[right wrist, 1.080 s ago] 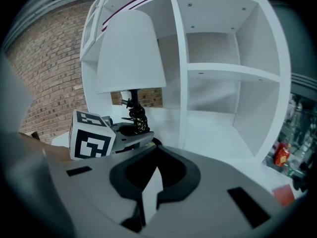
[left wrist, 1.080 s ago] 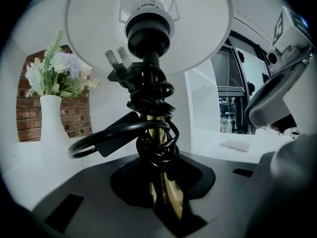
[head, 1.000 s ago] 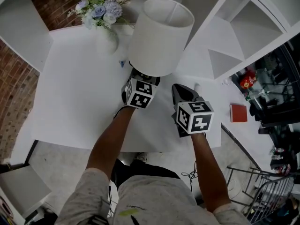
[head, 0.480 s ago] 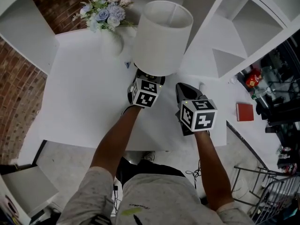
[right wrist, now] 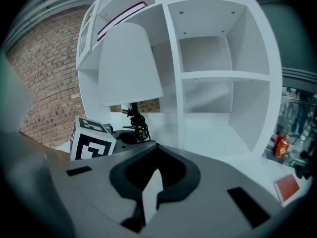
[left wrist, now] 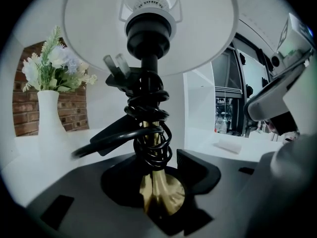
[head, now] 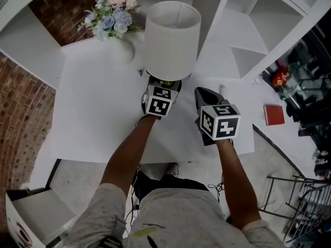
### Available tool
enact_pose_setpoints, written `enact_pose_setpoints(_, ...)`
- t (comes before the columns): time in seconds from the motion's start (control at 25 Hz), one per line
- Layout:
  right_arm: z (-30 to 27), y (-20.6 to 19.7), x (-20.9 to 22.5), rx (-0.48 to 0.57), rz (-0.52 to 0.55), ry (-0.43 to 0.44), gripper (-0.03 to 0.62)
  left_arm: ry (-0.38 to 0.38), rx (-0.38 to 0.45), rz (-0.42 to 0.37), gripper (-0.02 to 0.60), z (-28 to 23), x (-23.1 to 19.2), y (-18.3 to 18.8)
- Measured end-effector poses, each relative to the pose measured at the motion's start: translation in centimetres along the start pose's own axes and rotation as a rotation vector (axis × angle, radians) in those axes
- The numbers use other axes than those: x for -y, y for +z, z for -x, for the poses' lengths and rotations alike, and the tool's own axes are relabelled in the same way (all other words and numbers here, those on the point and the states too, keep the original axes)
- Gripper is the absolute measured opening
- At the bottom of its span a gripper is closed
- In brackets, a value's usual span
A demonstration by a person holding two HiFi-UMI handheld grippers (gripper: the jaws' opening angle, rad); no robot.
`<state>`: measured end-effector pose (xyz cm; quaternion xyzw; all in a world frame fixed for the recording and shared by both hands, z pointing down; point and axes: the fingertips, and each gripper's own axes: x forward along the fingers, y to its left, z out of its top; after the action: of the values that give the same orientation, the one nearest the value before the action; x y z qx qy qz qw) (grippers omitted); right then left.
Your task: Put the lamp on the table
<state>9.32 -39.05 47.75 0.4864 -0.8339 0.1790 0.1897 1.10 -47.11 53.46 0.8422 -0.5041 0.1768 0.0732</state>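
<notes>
The lamp [head: 170, 40] stands upright on the white table [head: 98, 112], with a white drum shade over a brass stem [left wrist: 151, 133] that has a black cord wound round it. My left gripper [head: 163, 84] is at the lamp's foot, under the shade. Its jaws are opening, and the brass stem stands between them [left wrist: 158, 187] with a gap to the right pad. My right gripper [head: 205, 94] rests to the right of the lamp, apart from it, with its jaws together and nothing in them [right wrist: 148, 192]. From there the lamp [right wrist: 129, 66] shows at the left.
A white vase of pale flowers [head: 116, 22] stands at the table's far edge, just left of the lamp. A white shelf unit [head: 248, 40] rises to the right. A red book [head: 274, 114] lies on the surface beyond the right gripper. A brick wall [head: 20, 112] runs along the left.
The head view has shifted a little. The lamp stays upright in the same spot on the table, and both grippers keep their places beside it.
</notes>
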Motion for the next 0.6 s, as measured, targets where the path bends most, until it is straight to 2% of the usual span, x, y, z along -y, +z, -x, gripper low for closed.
enact_pose_setpoints(0.6, 2.3, 0.8, -1.5, 0.042, -0.082, -0.038, 0.005, -0.039, -0.085, -0.027, 0.201, 3.0, 0.6, -1.3)
